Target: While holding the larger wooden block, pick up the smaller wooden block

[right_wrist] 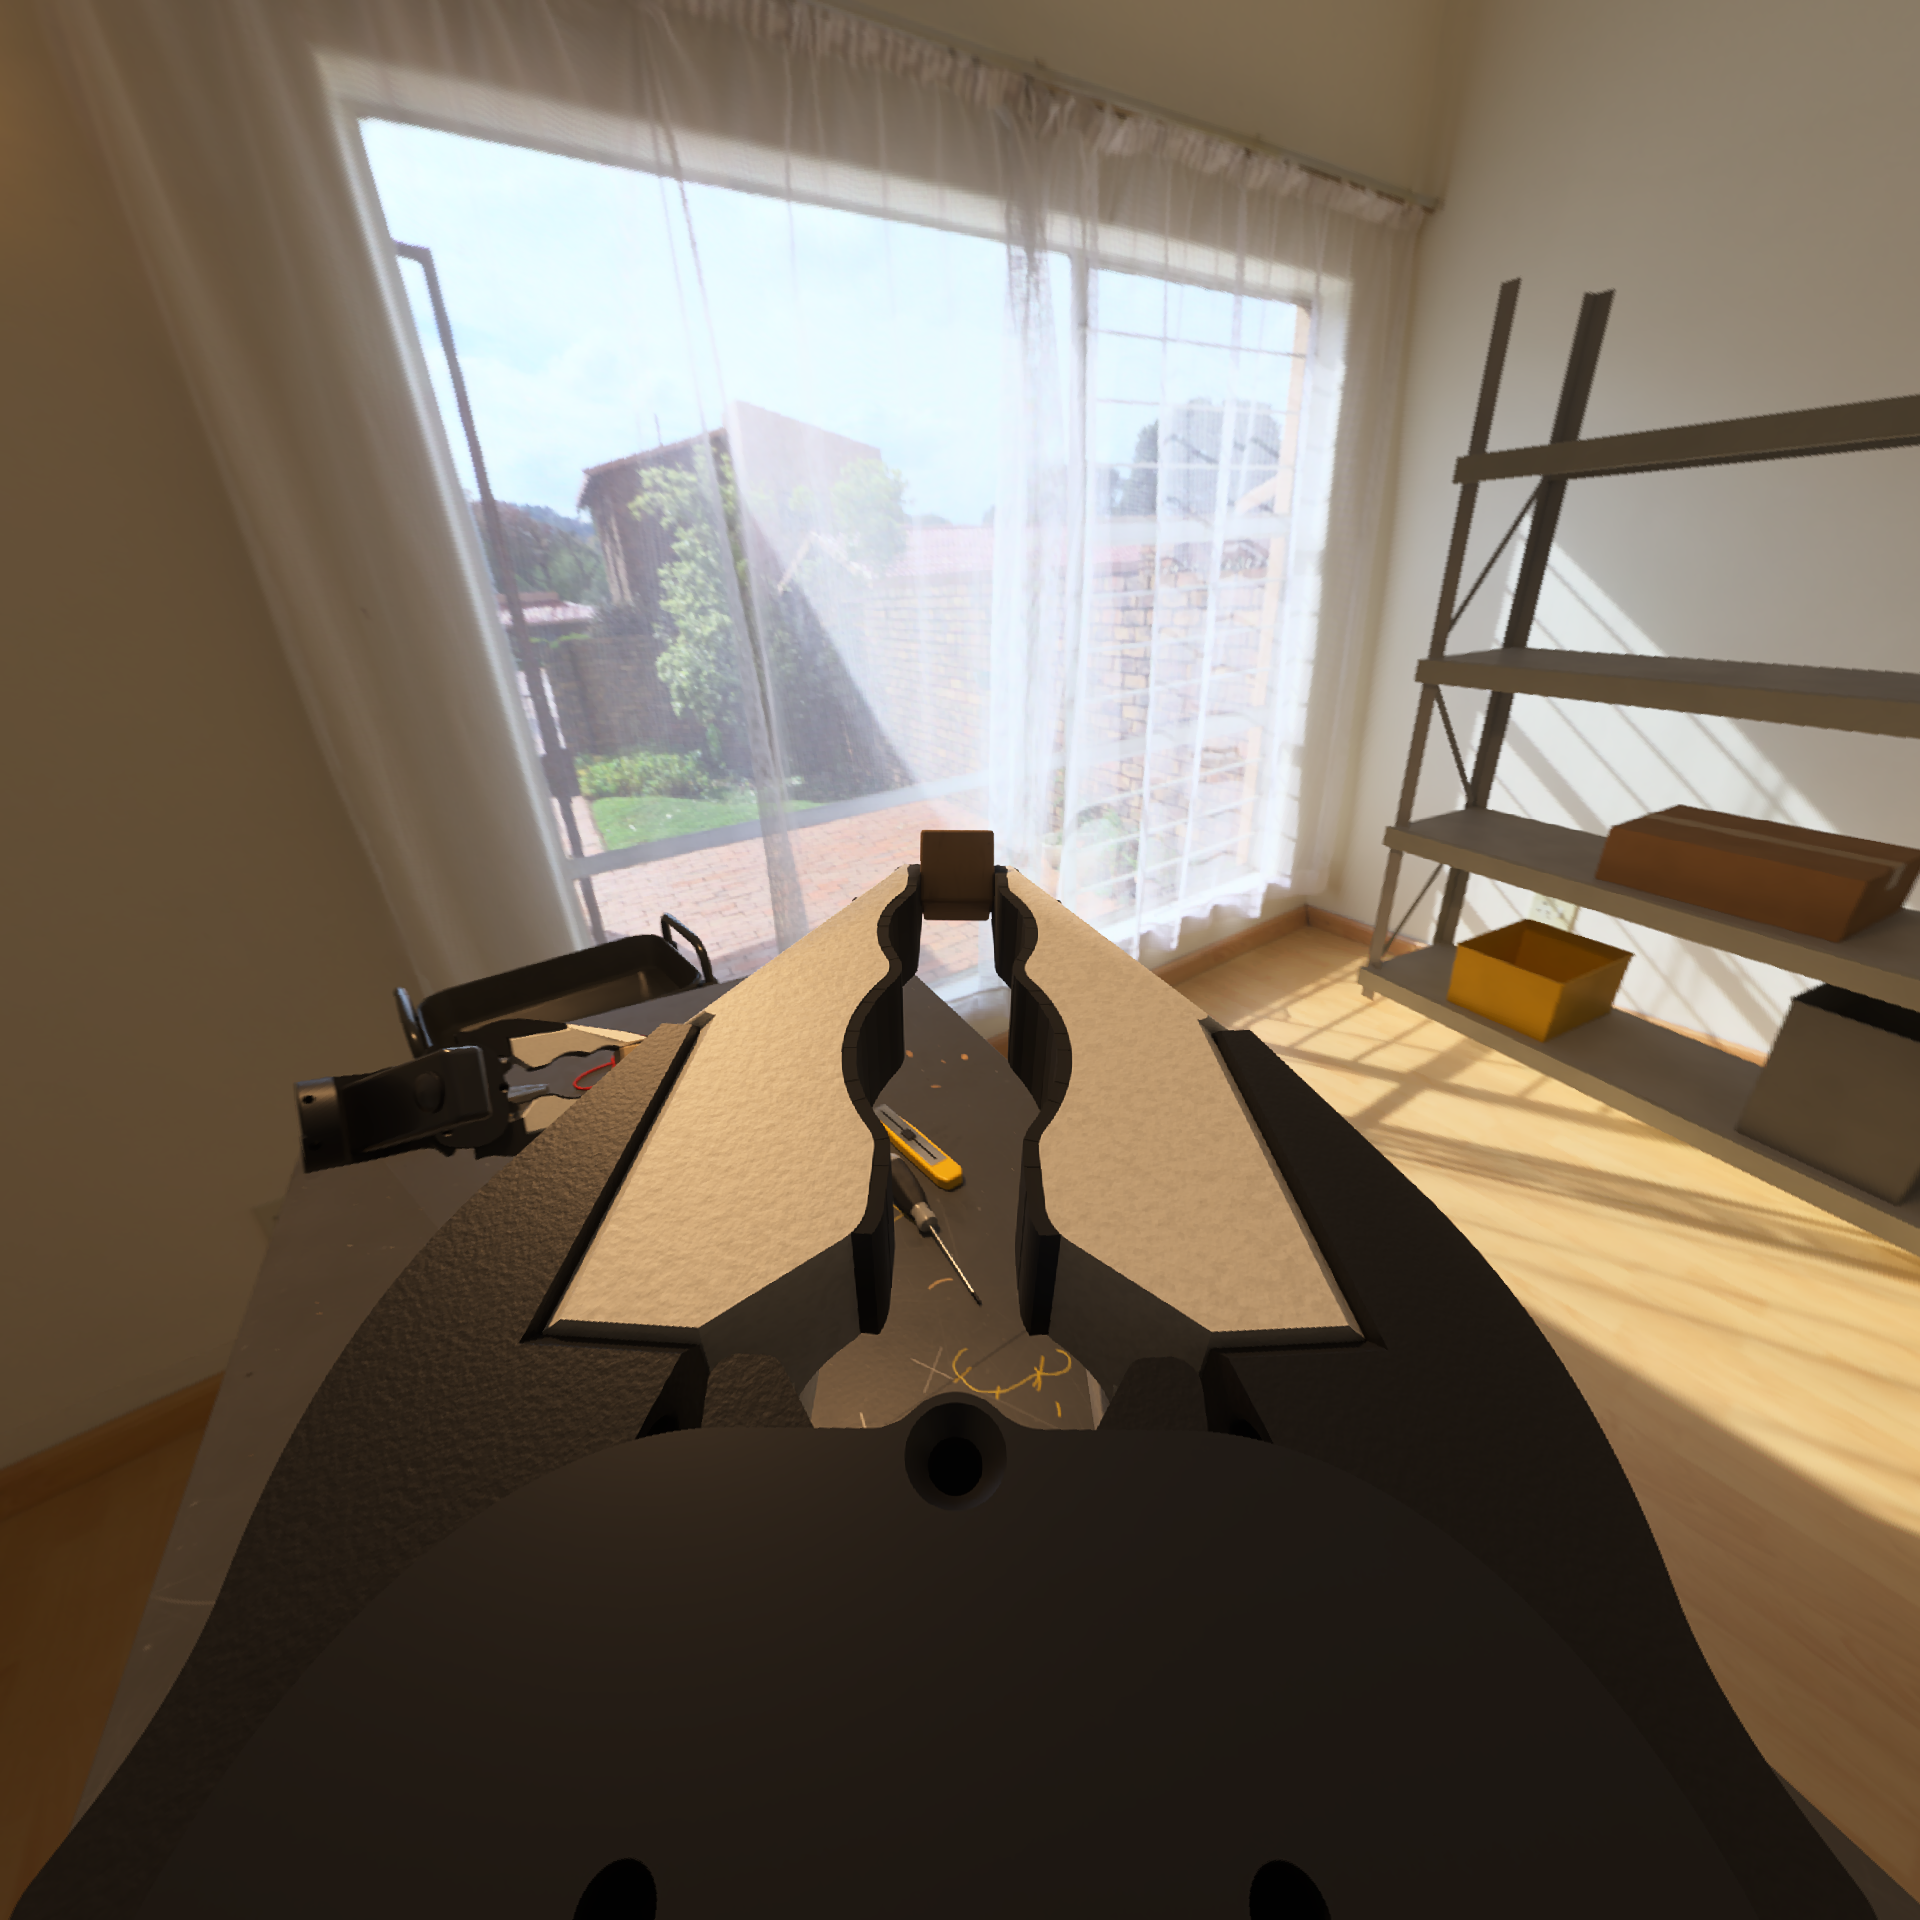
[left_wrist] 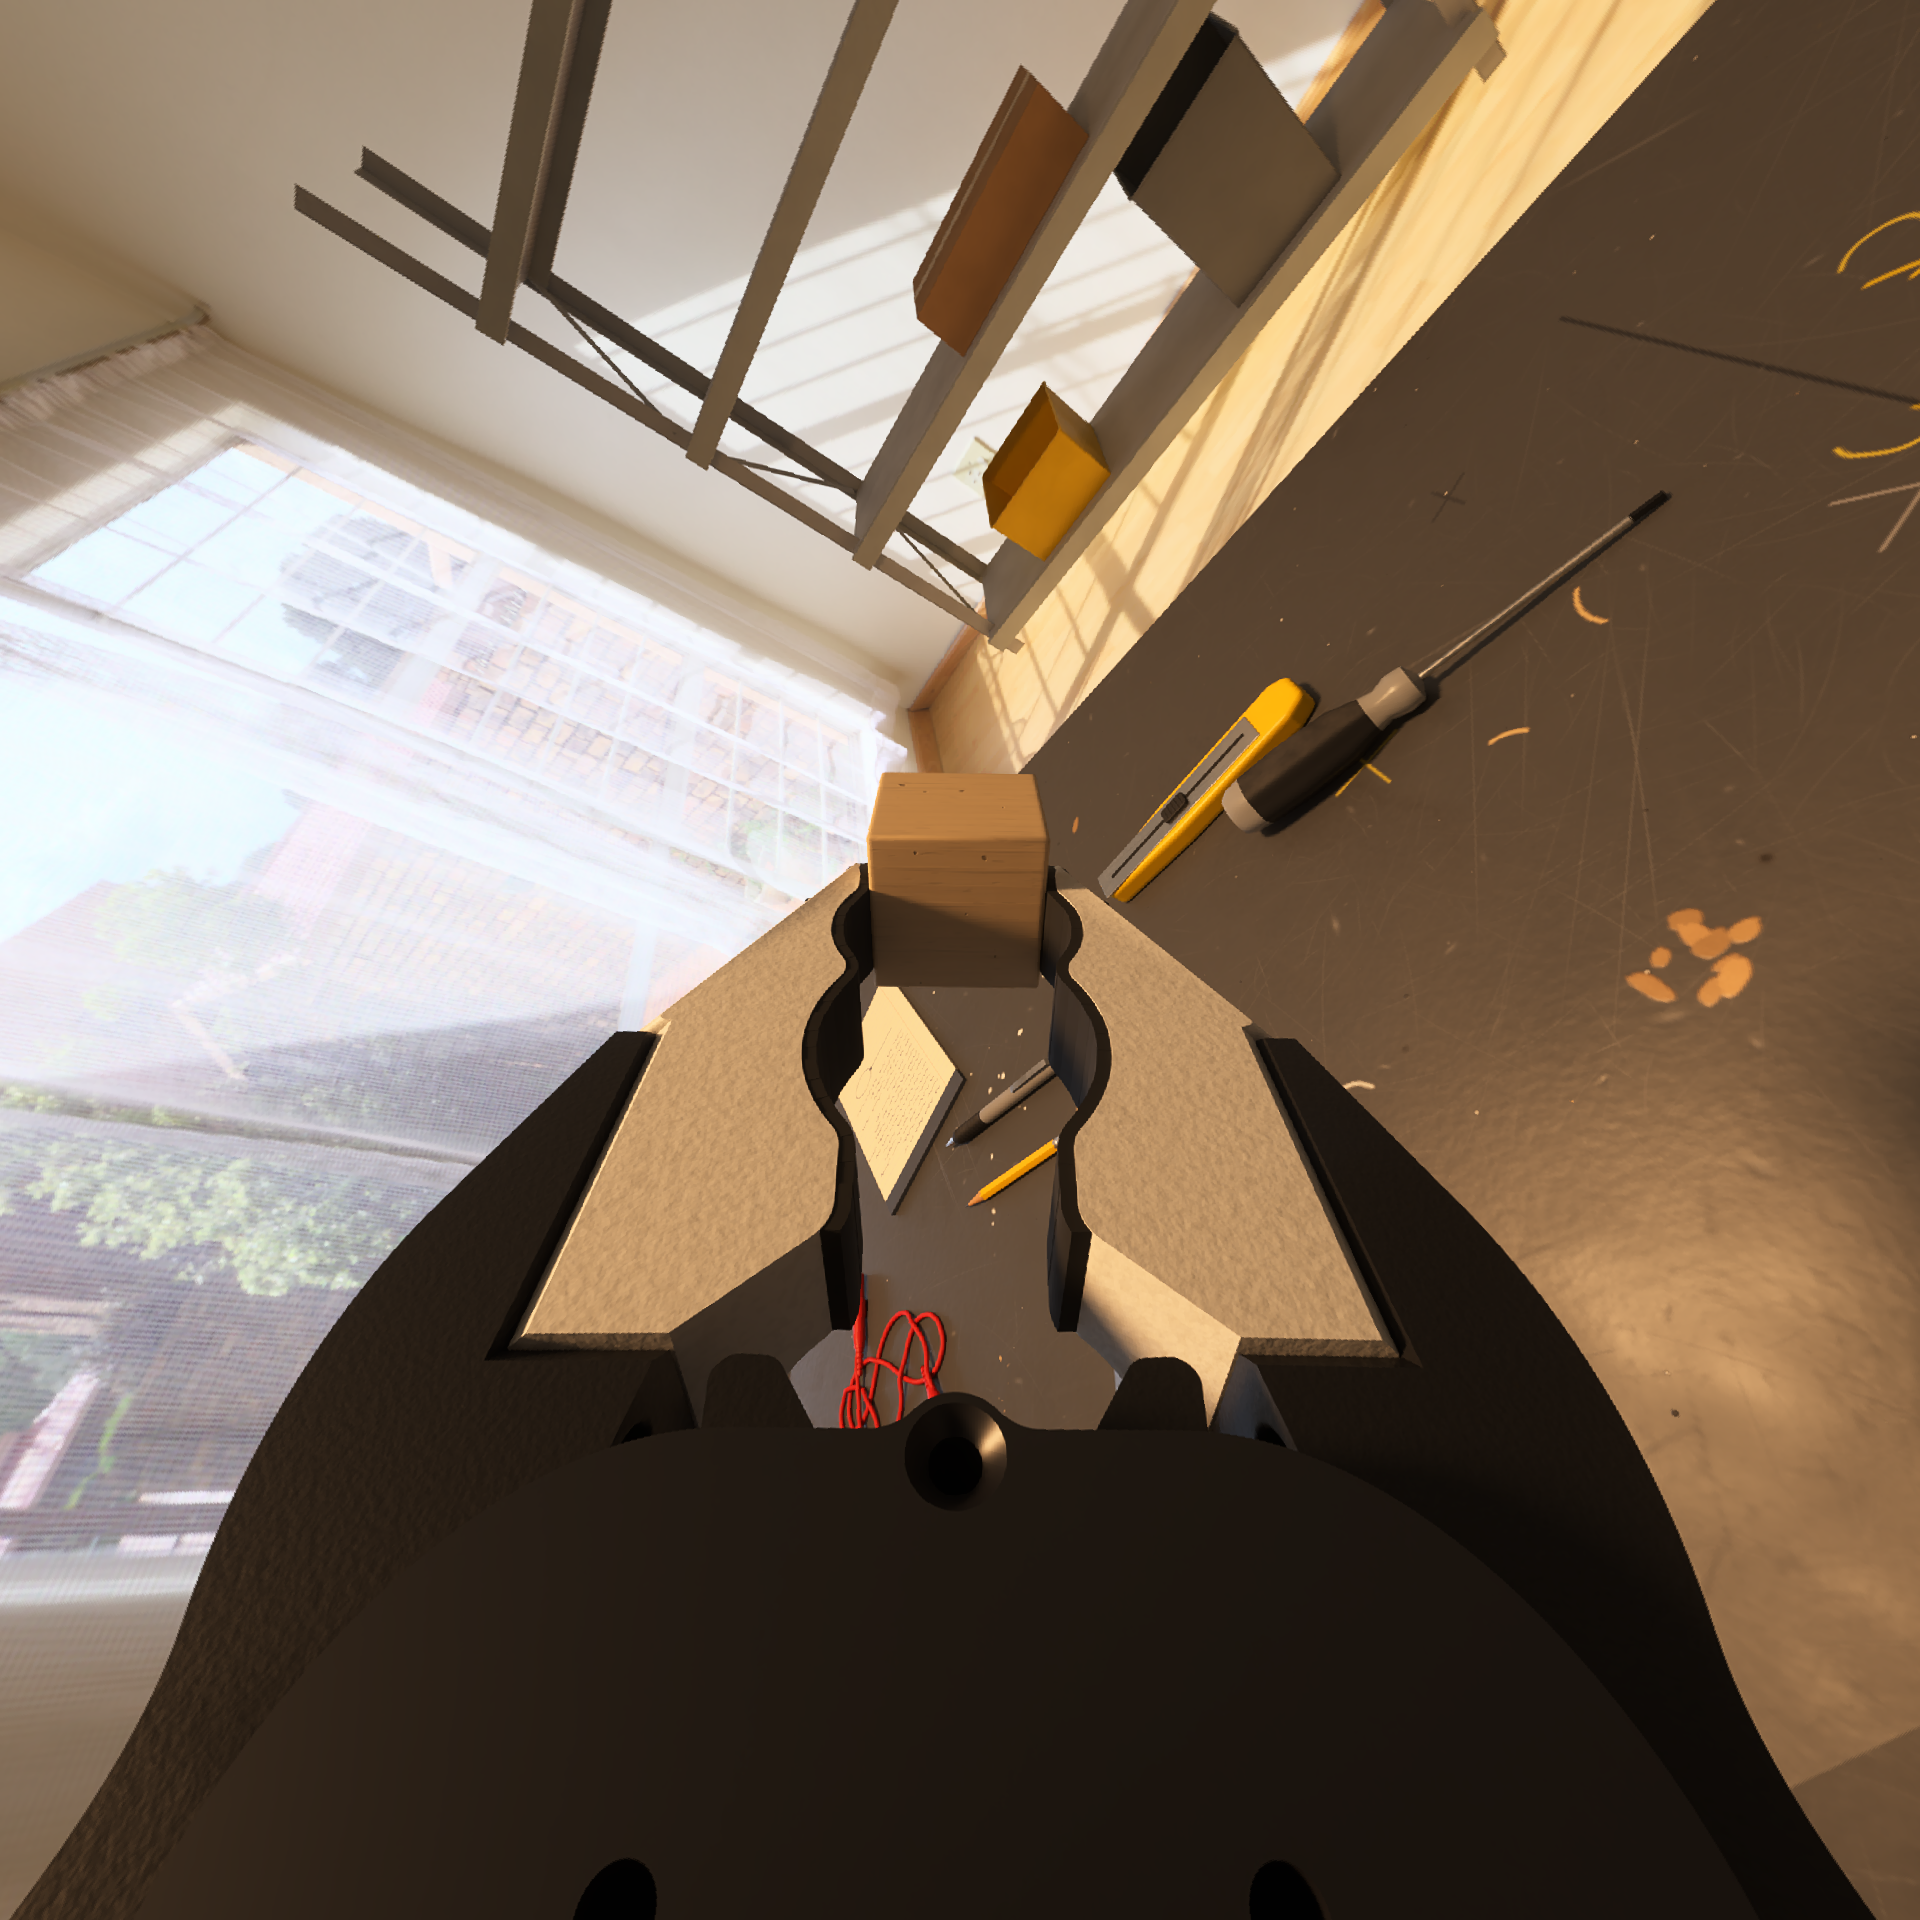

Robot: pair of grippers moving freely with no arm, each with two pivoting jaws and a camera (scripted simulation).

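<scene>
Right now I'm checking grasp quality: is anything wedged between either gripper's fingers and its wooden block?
Nothing visible. The left gripper pinches the larger wooden block directly at its fingertips, and the right gripper likewise holds the smaller wooden block, both lifted off the workbench.

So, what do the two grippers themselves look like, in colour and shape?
Both look the same. The left gripper and the right gripper each have a dark, almost black, rough-textured body with a round hole in the middle near the fingers. Two long fingers carry pale beige, grainy flat panels on top, and their dark inner edges are wavy. No cables, sleeves or markings are visible.
</scene>
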